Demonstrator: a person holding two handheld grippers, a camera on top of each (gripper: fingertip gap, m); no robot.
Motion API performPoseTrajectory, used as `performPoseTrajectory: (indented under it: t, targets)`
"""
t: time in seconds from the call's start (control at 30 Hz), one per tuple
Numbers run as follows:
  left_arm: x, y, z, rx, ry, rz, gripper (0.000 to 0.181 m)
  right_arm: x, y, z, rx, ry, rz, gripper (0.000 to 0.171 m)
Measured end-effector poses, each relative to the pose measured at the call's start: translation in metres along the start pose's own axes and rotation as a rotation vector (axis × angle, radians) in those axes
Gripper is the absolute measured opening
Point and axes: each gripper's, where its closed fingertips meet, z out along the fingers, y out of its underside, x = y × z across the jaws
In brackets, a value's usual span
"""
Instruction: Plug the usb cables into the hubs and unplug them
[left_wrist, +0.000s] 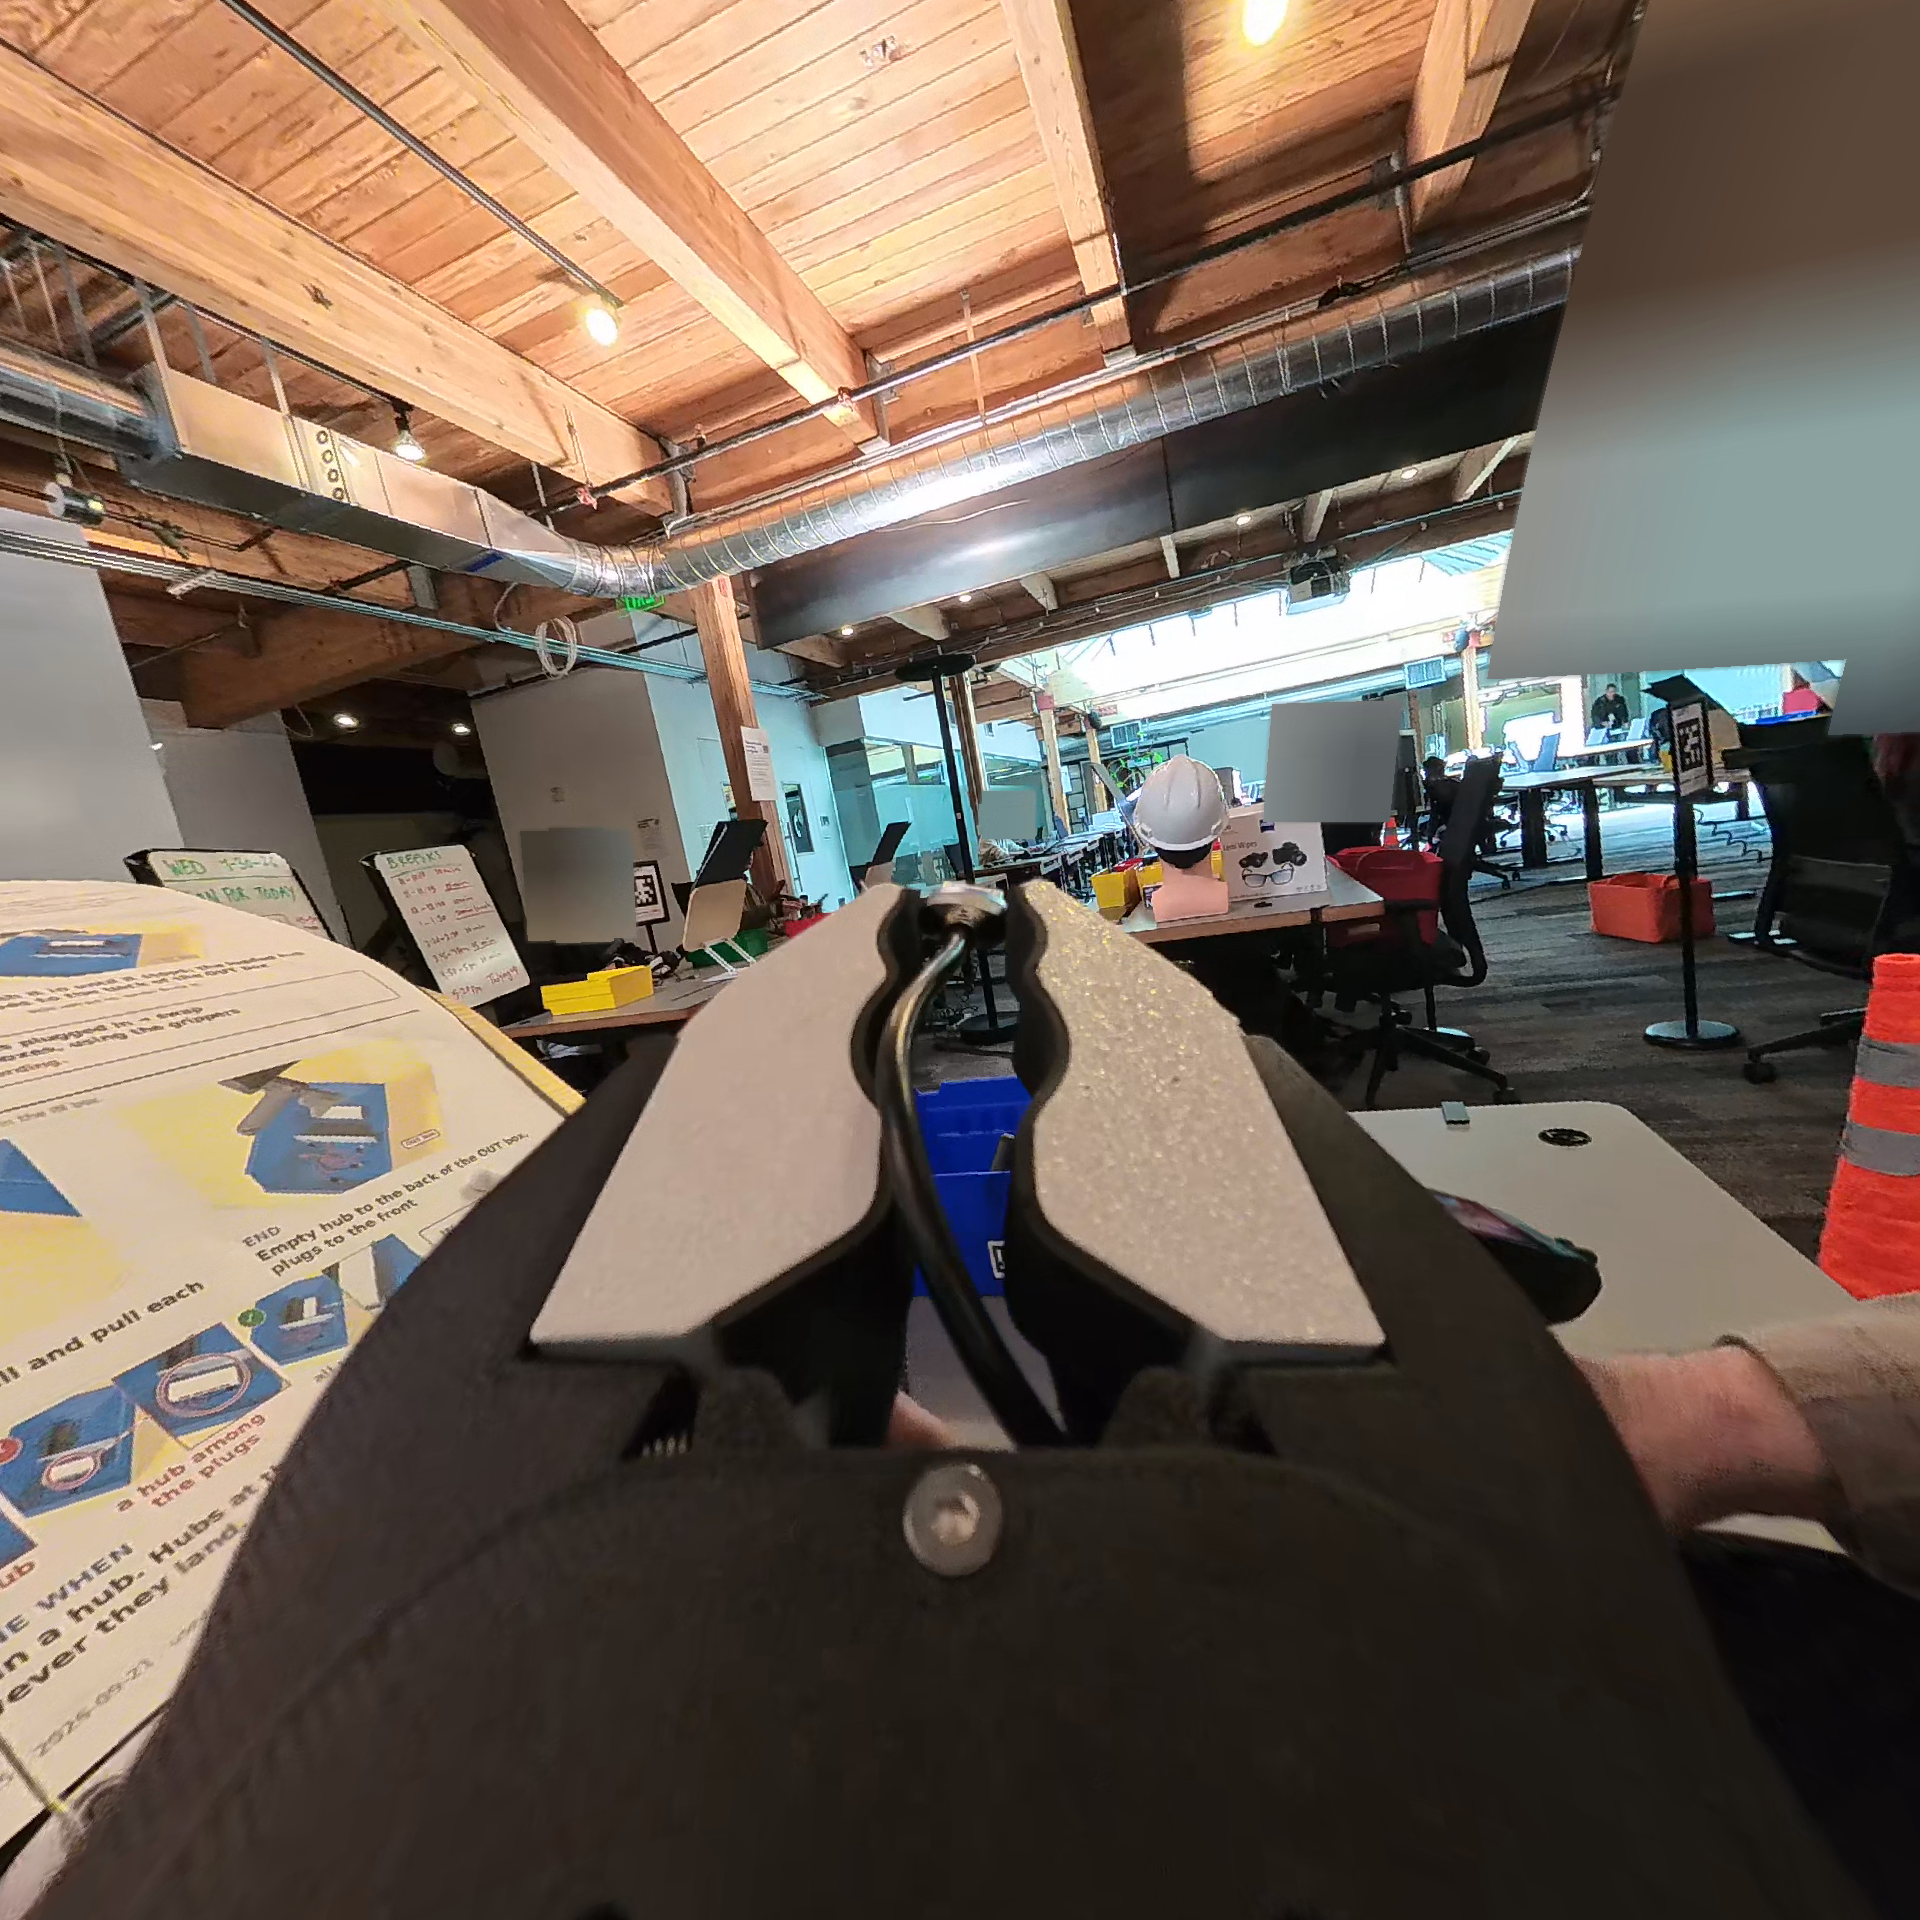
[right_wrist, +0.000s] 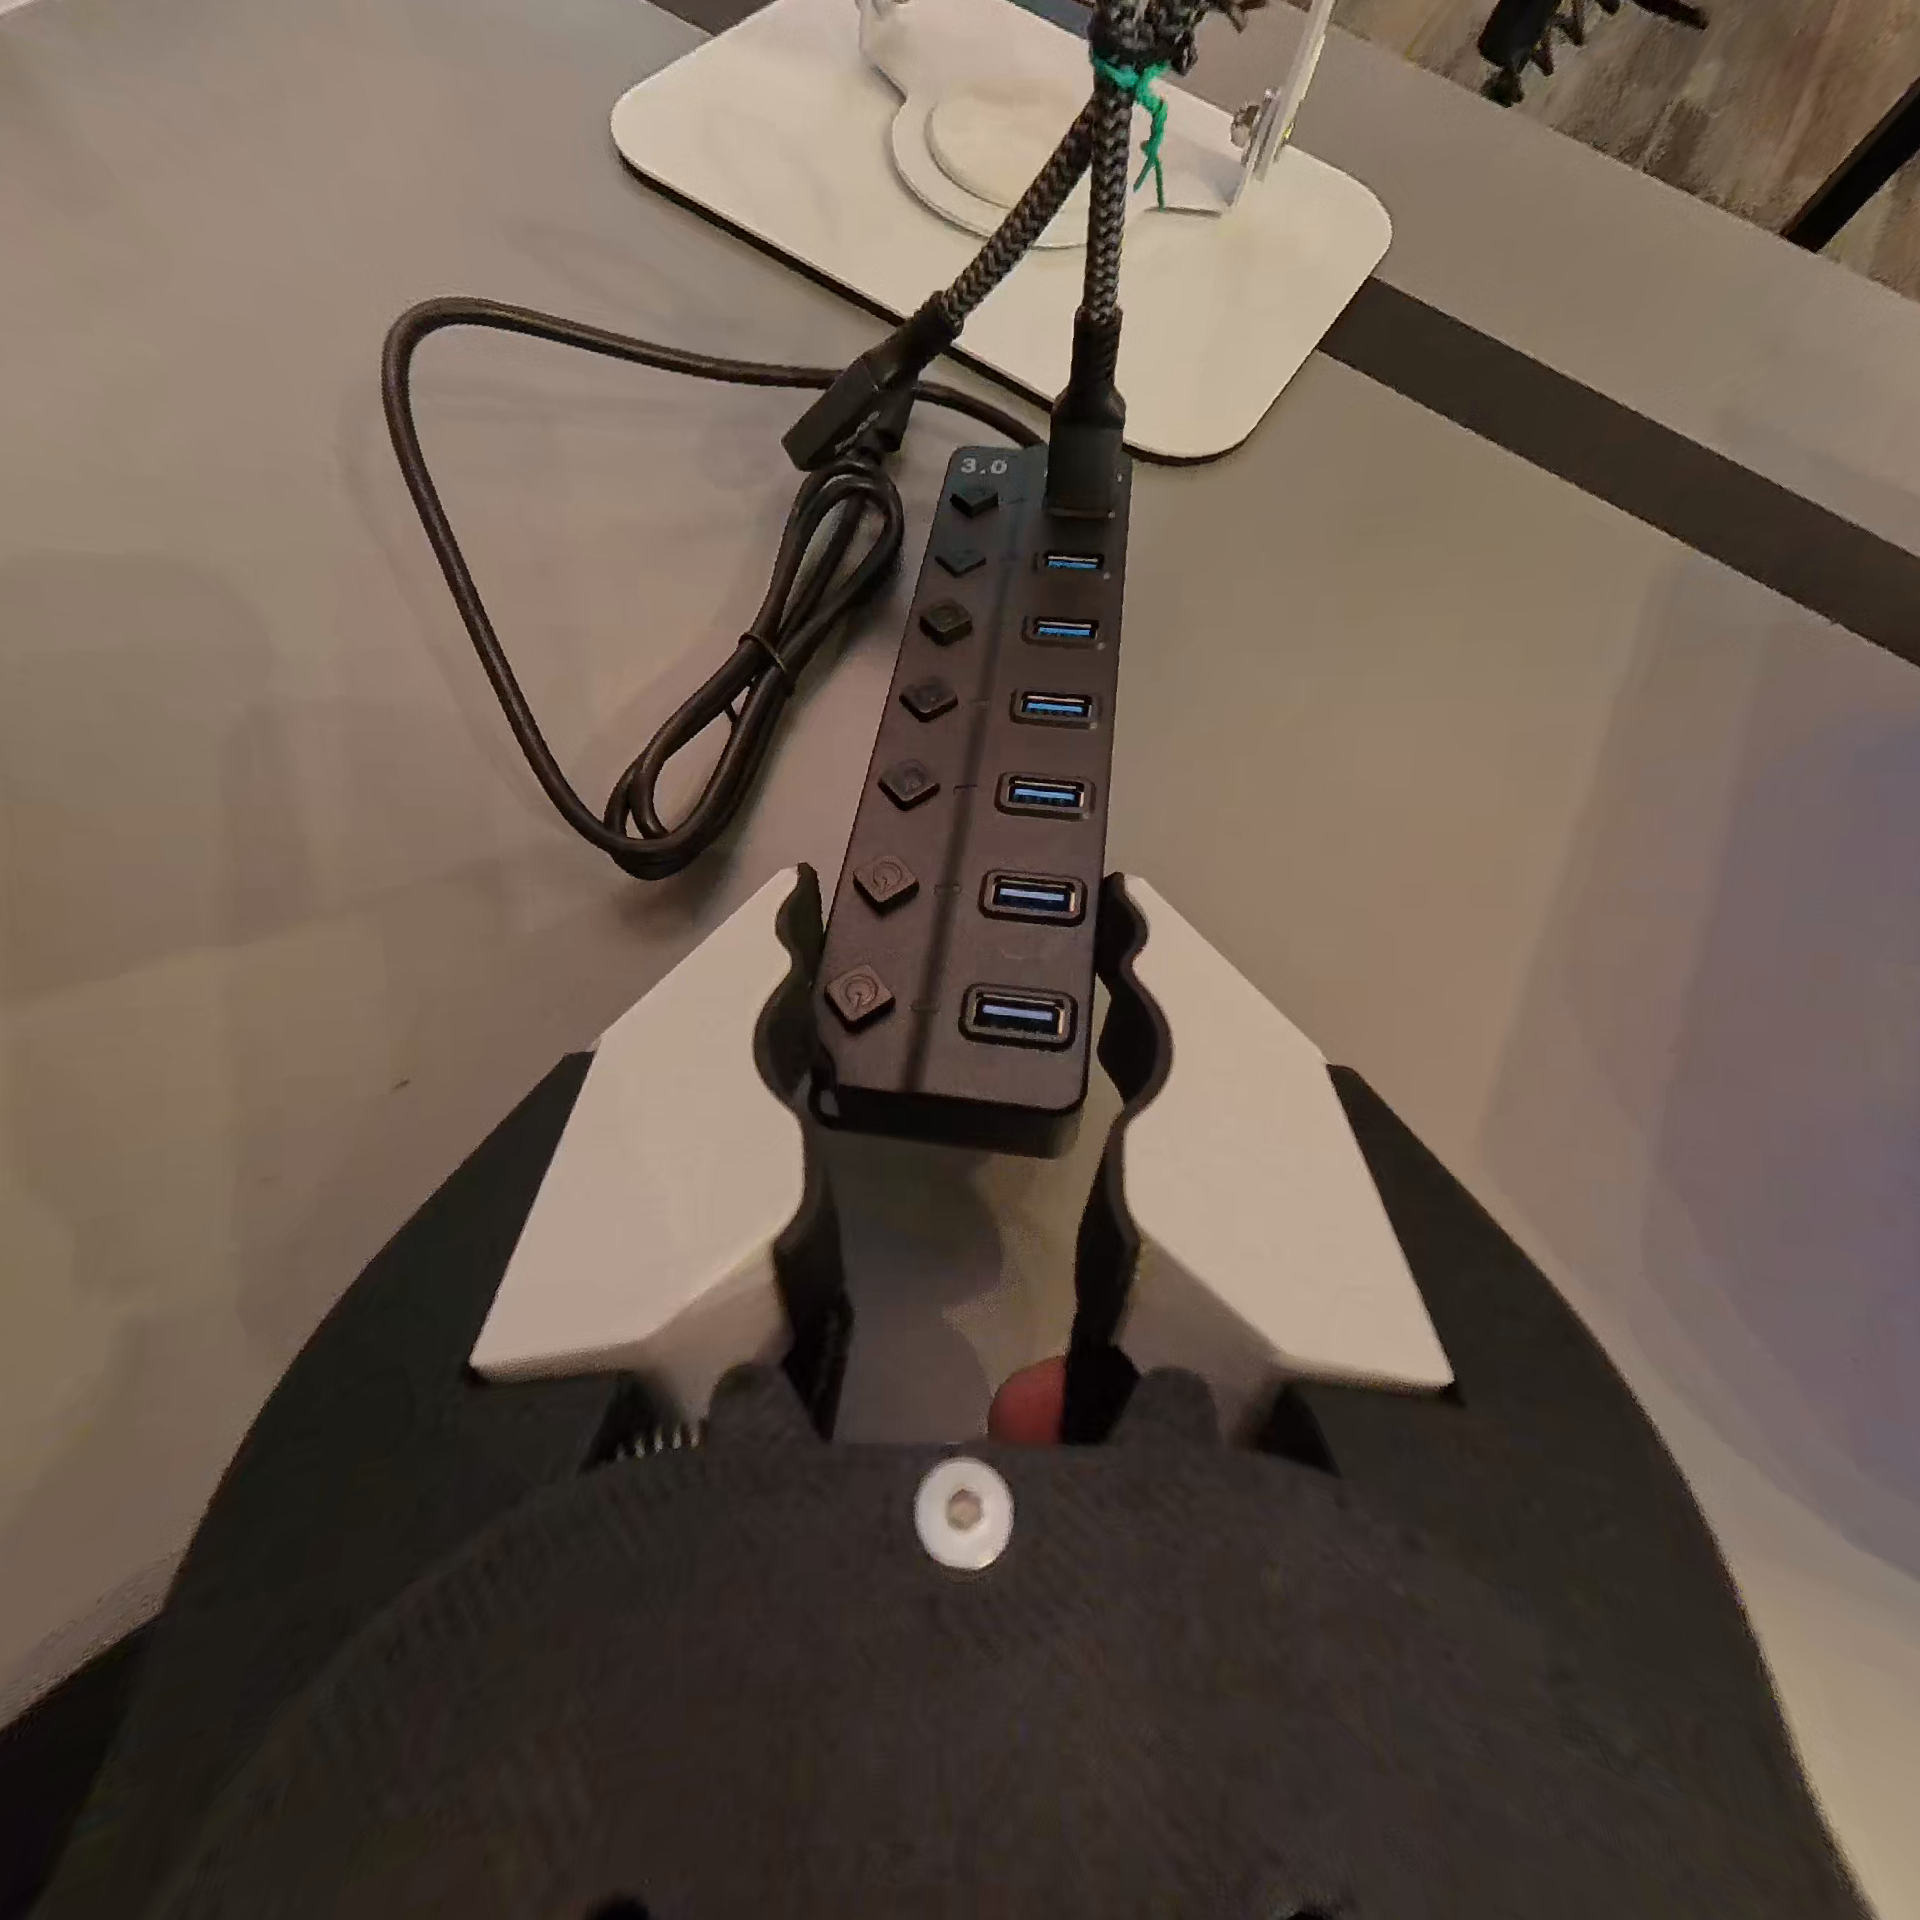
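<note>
While the right claw (right_wrist: 961, 935) is clamped on the near end of a long black usb hub (right_wrist: 977, 790), its two fingers pressing the hub's sides, the hub sticks out away from the camera over the grey desk (right_wrist: 1455, 831). One braided cable (right_wrist: 1096, 270) is plugged into the far-end port, standing up out of it. A second braided plug (right_wrist: 852, 410) hangs loose just left of the hub's far end, not in any port. The other ports, all blue inside, are free. The hub's own thin black cord (right_wrist: 644, 665) lies looped on the desk to the left, and a white stand base (right_wrist: 1247, 312) sits beyond.

The left claw (left_wrist: 961, 914) points up toward the room, nearly shut, pinching a black cable (left_wrist: 914, 1060) with a metal end at the tips. A printed instruction sheet (left_wrist: 208, 1195) sits at the left and a blue bin (left_wrist: 966, 1153) shows behind the fingers.
</note>
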Motion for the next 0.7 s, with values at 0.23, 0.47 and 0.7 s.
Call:
performPoseTrajectory:
  t: [0.23,0.47,0.7]
  targets:
    - [0.003,0.001,0.002,-0.005,0.008,0.006,0.016,0.008,0.006,-0.012,-0.022,-0.050,0.040,0.052]
    - [0.004,0.000,0.002,-0.005,0.009,0.009,0.015,-0.001,0.027,-0.005,-0.095,-0.104,0.050,0.052]
    - [0.002,-0.003,-0.001,0.000,0.004,0.010,0.015,-0.013,0.031,-0.009,-0.168,-0.202,-0.033,0.069]
